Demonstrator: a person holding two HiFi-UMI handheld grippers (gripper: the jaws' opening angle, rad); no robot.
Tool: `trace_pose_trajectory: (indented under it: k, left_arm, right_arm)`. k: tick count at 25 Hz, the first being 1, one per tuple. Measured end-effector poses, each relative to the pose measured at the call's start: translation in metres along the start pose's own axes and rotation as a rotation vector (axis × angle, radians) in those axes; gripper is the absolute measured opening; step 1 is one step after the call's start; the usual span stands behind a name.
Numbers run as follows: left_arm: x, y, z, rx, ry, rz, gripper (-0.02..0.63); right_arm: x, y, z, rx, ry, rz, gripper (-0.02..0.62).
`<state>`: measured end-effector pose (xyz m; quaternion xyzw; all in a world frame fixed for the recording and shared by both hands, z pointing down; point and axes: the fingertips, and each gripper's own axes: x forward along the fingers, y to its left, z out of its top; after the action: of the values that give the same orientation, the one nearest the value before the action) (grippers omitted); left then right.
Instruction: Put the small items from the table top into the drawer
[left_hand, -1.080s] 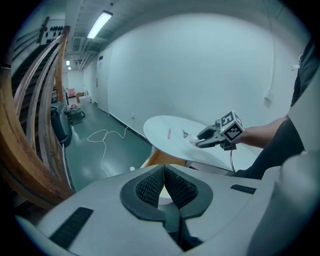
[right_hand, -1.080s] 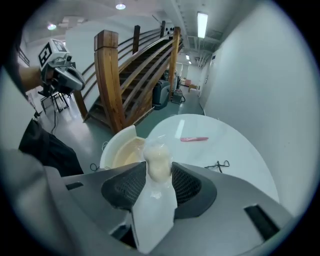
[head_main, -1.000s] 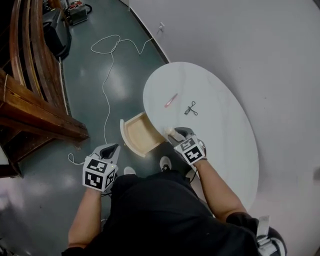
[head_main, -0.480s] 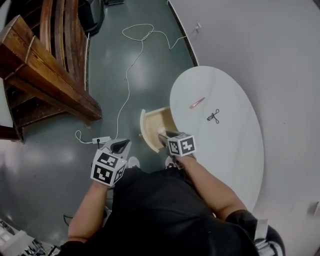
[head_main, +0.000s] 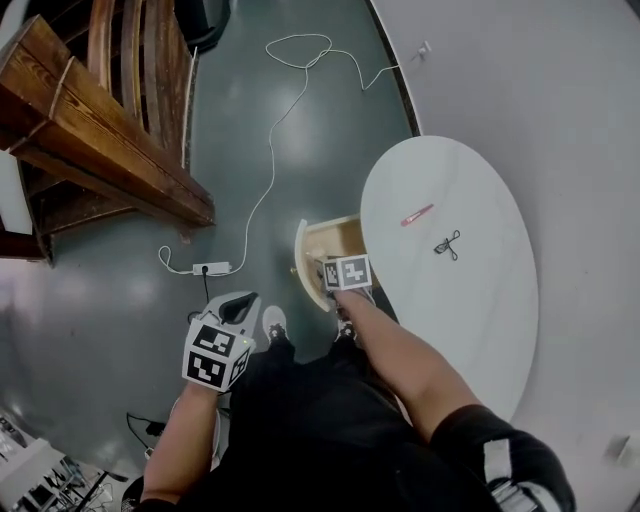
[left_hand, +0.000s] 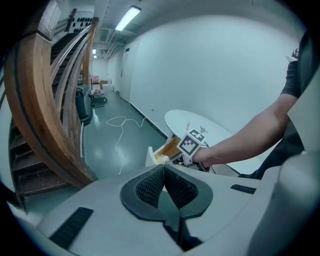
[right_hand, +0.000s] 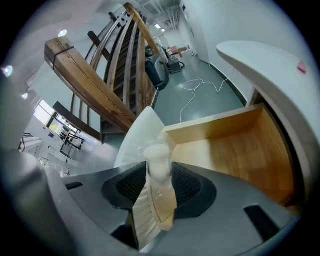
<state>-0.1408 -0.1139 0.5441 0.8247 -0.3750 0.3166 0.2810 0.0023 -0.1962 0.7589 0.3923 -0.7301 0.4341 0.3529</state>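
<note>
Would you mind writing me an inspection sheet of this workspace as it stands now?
Surface: white oval table, mostly bare.
Job's things: small pale bottle held at the open drawer; pink slender item and small black tool lie apart on the table.
Clutter: nothing seen.
Grippers: right hand-held gripper shut on the small pale bottle; left hand-held gripper shut, empty, off to the side of the table.
Cables: white cable trails over the floor to a power strip.
Surroundings: wooden staircase, dark green floor.
</note>
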Motion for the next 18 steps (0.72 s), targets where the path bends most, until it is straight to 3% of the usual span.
trace_pose_trajectory:
  k: [4, 10, 18]
  left_arm:
    - [0.000, 0.002, -0.005, -0.022, 0.008, 0.002, 0.017]
    - [-0.005, 0.017, -0.030, -0.066, 0.048, 0.029, 0.017]
    - [-0.012, 0.024, -0.039, -0.075, 0.061, 0.044, 0.017]
  right_arm:
    - [0.026, -0.015, 0.000, -0.031, 0.053, -0.044, 0.160]
    - [0.057, -0.033, 0.005, 0.006, 0.079, -0.073, 0.161]
    - [0.074, -0.038, -0.002, 0.056, 0.070, -0.049, 0.163]
